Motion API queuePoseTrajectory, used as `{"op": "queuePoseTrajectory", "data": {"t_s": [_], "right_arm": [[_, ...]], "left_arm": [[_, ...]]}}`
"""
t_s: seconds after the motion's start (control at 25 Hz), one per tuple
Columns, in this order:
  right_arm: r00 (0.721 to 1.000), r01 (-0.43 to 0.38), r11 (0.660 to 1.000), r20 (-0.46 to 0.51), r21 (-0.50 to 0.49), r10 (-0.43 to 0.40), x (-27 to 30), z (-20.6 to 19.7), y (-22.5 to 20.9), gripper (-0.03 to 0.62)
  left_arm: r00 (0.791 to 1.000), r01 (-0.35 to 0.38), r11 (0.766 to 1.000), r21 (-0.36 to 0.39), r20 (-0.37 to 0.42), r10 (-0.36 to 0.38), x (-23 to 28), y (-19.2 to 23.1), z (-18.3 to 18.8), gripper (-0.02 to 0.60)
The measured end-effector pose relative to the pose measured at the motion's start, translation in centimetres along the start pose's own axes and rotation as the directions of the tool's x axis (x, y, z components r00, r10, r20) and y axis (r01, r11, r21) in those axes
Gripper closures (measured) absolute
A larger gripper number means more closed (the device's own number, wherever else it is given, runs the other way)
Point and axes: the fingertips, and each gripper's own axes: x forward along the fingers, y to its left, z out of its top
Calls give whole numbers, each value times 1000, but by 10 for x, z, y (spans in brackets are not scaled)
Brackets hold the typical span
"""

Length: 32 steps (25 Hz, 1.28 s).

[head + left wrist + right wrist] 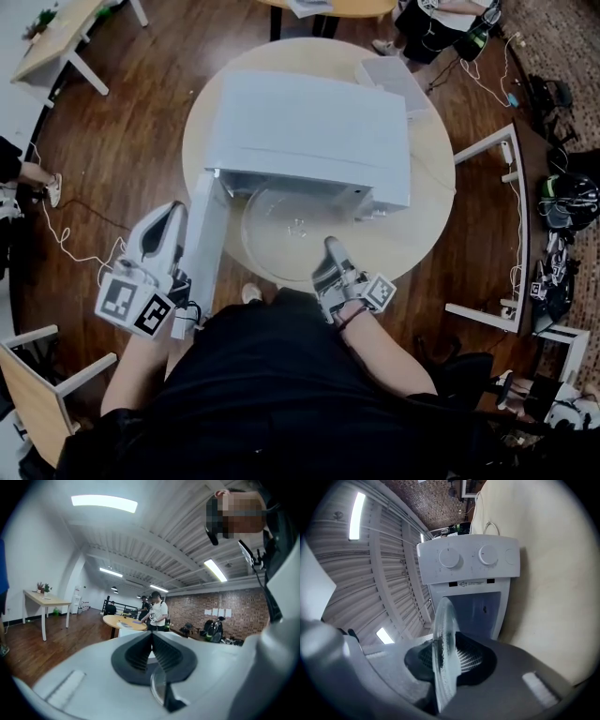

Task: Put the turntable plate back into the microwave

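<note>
A white microwave (309, 131) stands on a round pale table (431, 206), its door (206, 248) swung open toward me on the left. The clear glass turntable plate (291, 230) hovers level in front of the open cavity, partly under the microwave's front edge. My right gripper (330, 253) is shut on the plate's near rim. In the right gripper view the plate (443, 639) shows edge-on between the pads, with the cavity (480, 609) and two knobs beyond. My left gripper (173, 214) sits just left of the door, its jaws (152, 637) shut with nothing between them.
A clear plastic box (394, 80) stands on the table behind the microwave. A wooden chair (37, 384) is at my lower left, and a white frame (511, 234) with cables and bags is on the right. People stand at a far round table (124, 622).
</note>
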Motion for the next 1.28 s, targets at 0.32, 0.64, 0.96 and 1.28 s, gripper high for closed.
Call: {"op": "queuePoseTrajectory", "data": {"t_s": [0.32, 0.64, 0.96, 1.28], "right_arm": [[1000, 8, 1000, -13, 22, -7, 1, 0, -12, 548], [1000, 12, 999, -21, 35, -11, 14, 1, -19, 548], [1000, 11, 999, -22, 38, -10, 25, 5, -25, 548], [1000, 8, 999, 2, 45, -8, 35, 11, -35, 547]], "left_arm": [[1000, -21, 998, 54, 25, 20, -3, -8, 3, 584], [999, -39, 995, 87, 21, 38, -8, -10, 7, 584], [999, -37, 992, 117, 21, 34, -4, -15, 10, 584], [999, -42, 992, 122, -8, 43, -6, -10, 5, 584]]}}
